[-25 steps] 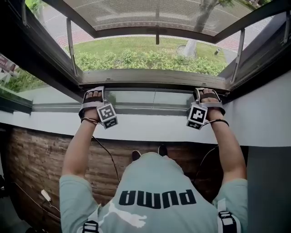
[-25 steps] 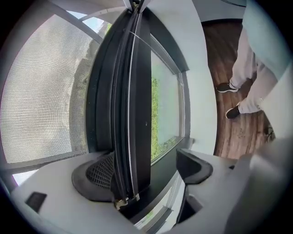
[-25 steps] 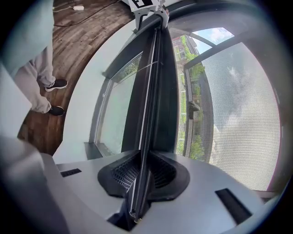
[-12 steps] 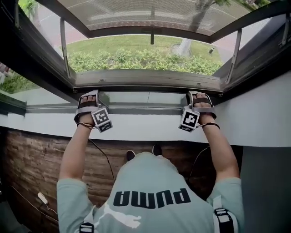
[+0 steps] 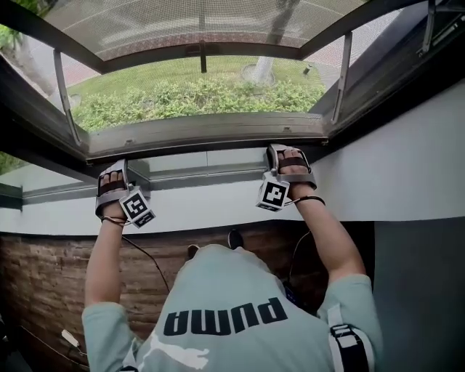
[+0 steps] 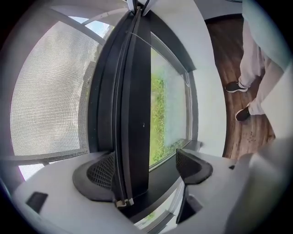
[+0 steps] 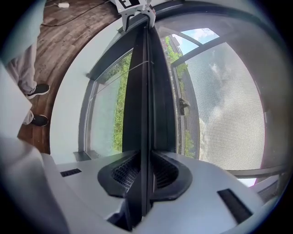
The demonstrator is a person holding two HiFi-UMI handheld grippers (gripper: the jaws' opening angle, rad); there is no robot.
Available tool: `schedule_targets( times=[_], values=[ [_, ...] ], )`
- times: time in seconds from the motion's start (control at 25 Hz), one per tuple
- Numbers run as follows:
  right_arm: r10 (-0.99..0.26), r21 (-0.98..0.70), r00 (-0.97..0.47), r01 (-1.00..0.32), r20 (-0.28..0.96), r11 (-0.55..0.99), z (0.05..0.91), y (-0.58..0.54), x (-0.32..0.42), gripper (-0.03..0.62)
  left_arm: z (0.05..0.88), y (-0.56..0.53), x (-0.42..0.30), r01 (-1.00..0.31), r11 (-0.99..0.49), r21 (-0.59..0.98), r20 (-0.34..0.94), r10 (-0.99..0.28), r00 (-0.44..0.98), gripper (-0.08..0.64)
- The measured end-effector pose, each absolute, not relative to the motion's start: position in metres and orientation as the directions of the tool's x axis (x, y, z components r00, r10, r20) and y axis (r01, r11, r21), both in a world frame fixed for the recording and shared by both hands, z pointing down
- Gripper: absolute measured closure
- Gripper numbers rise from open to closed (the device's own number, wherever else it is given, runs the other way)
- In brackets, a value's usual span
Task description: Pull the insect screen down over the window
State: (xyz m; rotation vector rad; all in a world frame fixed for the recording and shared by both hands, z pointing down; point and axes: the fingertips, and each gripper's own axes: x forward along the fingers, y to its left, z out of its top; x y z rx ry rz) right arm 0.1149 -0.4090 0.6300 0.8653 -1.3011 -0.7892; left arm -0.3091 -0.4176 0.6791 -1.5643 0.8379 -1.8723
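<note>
Insect screen (image 5: 218, 18): its bottom bar (image 5: 207, 133) sits low, just above the lower window frame (image 5: 203, 171), with the mesh stretching up from it. Right gripper (image 7: 144, 171): both pads clamped on the bar's thin edge, toward its right end. Left gripper (image 6: 146, 167): jaws apart around the bar toward its left end, one pad (image 6: 98, 171) against it, the other clear.
</note>
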Motion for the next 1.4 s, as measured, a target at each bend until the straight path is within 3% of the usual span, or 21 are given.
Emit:
schedule_targets(
  times=[0.64,0.68,0.8,0.88,1.2,1.4],
  values=[
    [-0.93,0.931,0.043,-0.013,0.365,0.365,0.632,-0.426,0.111,0.514,0.679,-0.439,-0.308,-0.024,-0.545,-0.838,0.541,-0.825,-0.166,0.157],
    [-0.928,0.928,0.036,-0.011,0.372,0.372,0.631,-0.426,0.111,0.508,0.675,-0.441,-0.308,-0.03,-0.528,-0.849,0.525,-0.835,-0.163,0.18],
    [-0.922,0.922,0.032,0.018,0.387,0.387,0.629,-0.429,0.113,0.506,0.656,-0.452,-0.305,-0.04,-0.457,-0.889,0.457,-0.875,-0.159,0.339],
    [-0.916,0.916,0.034,0.023,0.399,0.4,0.629,-0.428,0.113,0.506,0.654,-0.452,-0.303,-0.058,-0.46,-0.886,0.463,-0.872,-0.156,0.357],
    [-0.902,0.902,0.034,-0.065,0.43,0.427,0.626,-0.416,0.112,0.483,0.649,-0.444,-0.3,-0.209,-0.474,-0.855,0.508,-0.847,-0.158,0.353],
    [-0.917,0.908,0.013,-0.145,0.398,0.392,0.604,-0.405,0.107,0.483,0.638,-0.43,-0.293,-0.378,-0.431,-0.819,0.512,-0.847,-0.145,0.353]
  ],
)
